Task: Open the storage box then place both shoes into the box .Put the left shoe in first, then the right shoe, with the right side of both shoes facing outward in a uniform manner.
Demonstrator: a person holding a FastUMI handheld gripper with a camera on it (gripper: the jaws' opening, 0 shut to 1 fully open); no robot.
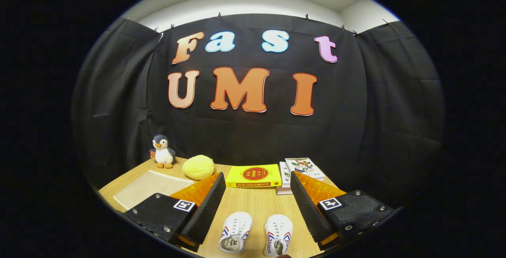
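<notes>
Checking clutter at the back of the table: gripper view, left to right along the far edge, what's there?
Penguin → yellow plush bun → yellow book → stack of books. All lie beyond the open gripper; the shoes sit between its fingers, untouched.

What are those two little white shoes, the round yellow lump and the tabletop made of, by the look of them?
The two small white shoes, lying between the open gripper's fingers, look like matte canvas with laced eyelets and red and blue side stripes. The round yellow lump looks like soft plush or foam: dull, dimpled surface. The light tabletop shows a pale wood grain, perhaps laminate.
</notes>
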